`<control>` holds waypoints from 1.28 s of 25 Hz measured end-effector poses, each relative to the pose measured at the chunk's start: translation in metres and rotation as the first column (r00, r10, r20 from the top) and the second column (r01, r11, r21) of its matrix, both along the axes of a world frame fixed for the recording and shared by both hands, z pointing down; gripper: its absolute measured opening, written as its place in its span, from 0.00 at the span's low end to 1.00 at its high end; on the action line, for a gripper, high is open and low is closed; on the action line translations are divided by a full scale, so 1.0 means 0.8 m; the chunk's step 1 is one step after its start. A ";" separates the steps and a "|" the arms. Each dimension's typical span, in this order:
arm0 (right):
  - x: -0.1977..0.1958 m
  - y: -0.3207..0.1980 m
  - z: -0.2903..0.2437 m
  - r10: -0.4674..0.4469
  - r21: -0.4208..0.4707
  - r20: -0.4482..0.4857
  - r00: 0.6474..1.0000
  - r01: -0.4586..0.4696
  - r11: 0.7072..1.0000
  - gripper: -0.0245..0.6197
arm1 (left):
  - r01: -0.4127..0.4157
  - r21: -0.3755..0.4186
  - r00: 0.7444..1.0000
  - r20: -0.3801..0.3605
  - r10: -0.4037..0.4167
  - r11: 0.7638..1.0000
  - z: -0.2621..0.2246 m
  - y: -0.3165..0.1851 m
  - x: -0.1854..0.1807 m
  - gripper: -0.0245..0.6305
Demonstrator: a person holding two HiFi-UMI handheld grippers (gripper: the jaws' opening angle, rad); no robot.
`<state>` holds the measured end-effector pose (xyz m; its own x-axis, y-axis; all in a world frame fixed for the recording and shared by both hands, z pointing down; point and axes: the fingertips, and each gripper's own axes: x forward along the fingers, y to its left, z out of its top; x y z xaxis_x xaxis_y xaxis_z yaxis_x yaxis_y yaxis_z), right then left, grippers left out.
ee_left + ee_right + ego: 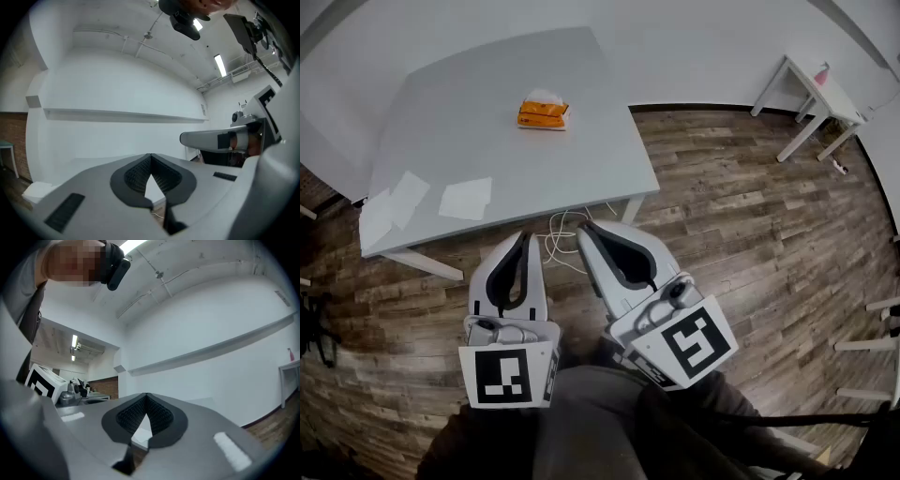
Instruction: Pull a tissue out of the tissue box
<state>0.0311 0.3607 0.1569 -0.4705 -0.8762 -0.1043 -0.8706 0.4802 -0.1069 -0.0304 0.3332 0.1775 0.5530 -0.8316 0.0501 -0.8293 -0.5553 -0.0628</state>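
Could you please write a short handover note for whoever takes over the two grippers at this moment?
Left gripper: shut and empty, held low over the floor, short of the table.
Right gripper: also shut and empty, right beside the left one.
Tissue box: orange, on the far part of the table, with a white tissue sticking up from it.
White sheets lie near the table's near left corner; I cannot tell where they came from.
Done: no grip on the tissue yet.
Left: reach over, open one gripper, pinch the tissue and pull it out.
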 end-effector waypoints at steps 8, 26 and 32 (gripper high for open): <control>0.035 0.000 0.006 0.013 -0.005 0.015 1.000 -0.012 1.000 0.04 | -0.001 -0.009 1.000 0.015 0.001 1.000 0.007 0.000 0.029 0.04; 0.154 -0.047 0.012 0.115 -0.014 0.123 0.986 -0.114 0.993 0.04 | 0.012 -0.069 0.997 0.074 -0.007 0.998 0.036 -0.022 0.081 0.04; 0.161 -0.103 0.012 0.143 -0.005 0.092 0.986 -0.143 0.990 0.04 | 0.015 -0.072 1.000 0.027 -0.013 0.997 0.045 -0.075 0.078 0.04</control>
